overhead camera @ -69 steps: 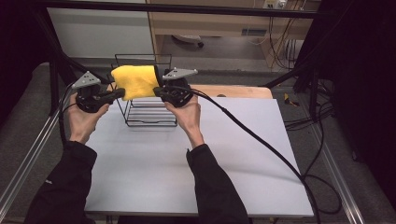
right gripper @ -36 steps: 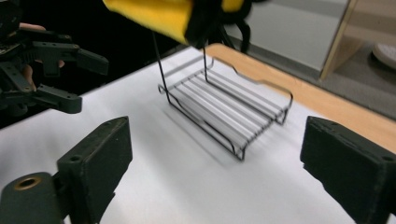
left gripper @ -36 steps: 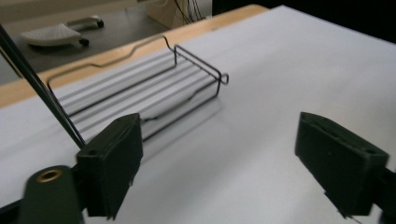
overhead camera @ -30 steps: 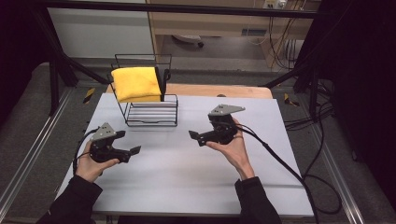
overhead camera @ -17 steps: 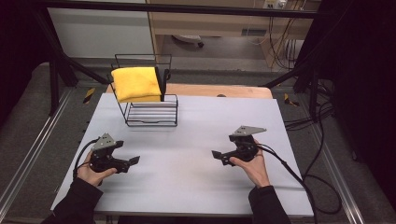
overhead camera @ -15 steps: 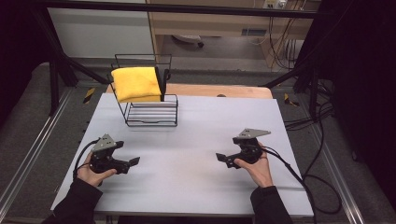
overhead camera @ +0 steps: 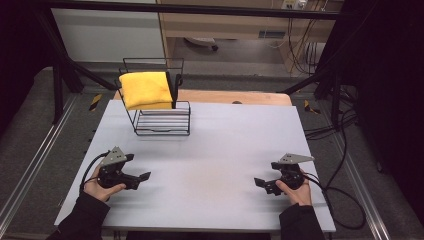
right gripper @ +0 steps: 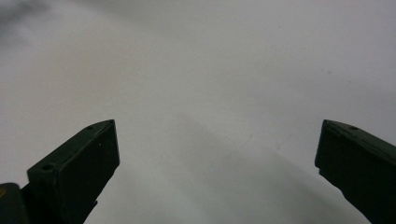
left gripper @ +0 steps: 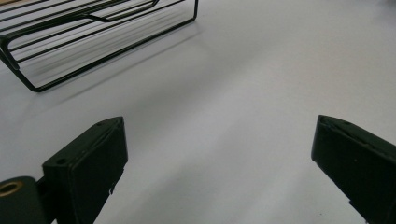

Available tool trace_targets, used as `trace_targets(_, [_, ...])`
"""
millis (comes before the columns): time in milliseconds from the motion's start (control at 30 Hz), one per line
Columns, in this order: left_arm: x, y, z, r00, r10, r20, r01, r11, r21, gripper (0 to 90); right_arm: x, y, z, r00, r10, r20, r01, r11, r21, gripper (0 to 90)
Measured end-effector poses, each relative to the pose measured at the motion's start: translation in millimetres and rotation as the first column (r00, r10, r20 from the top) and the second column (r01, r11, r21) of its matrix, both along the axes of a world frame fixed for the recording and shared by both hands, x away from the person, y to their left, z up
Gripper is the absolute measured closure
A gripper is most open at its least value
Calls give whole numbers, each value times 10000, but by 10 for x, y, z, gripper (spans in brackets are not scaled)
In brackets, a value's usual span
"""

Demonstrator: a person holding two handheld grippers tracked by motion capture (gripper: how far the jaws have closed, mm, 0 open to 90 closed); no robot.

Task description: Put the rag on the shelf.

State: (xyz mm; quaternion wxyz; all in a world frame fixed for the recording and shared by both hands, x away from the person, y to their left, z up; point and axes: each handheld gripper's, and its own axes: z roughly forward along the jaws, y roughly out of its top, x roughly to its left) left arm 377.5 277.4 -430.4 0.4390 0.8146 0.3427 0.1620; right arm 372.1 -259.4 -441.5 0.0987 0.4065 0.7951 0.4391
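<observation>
Yellow cloth lies folded over the top of the black wire rack, at the far left of the white table, well apart from both grippers. Near edge: left gripper rests low at the table's left, jaws spread wide with bare tabletop between them; the left gripper view shows the rack's base wires ahead, with open table before them. Right gripper sits low at the near right, jaws equally wide, holding nothing, facing plain table. A wooden board lies beyond the table's far edge.
</observation>
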Motion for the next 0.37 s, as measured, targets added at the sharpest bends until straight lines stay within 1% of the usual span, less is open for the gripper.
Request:
trace_targets(100, [-14, -13, -14, 10000, -70, 27, 69, 10000, 71, 38, -16, -25, -21, 10000, -48, -64, 49, 9999, 154, 6])
trace_targets(233, [-23, -11, -15, 9999, -65, 80, 64, 10000, 6, 39, -8, -32, -20, 10000, -46, 60, 45, 9999, 157, 6])
trace_targets(367, [-23, -21, -33, 9999, -108, -16, 108, 9999, 62, 39, -8, -33, -23, 9999, -98, 39, 97, 9999, 119, 6])
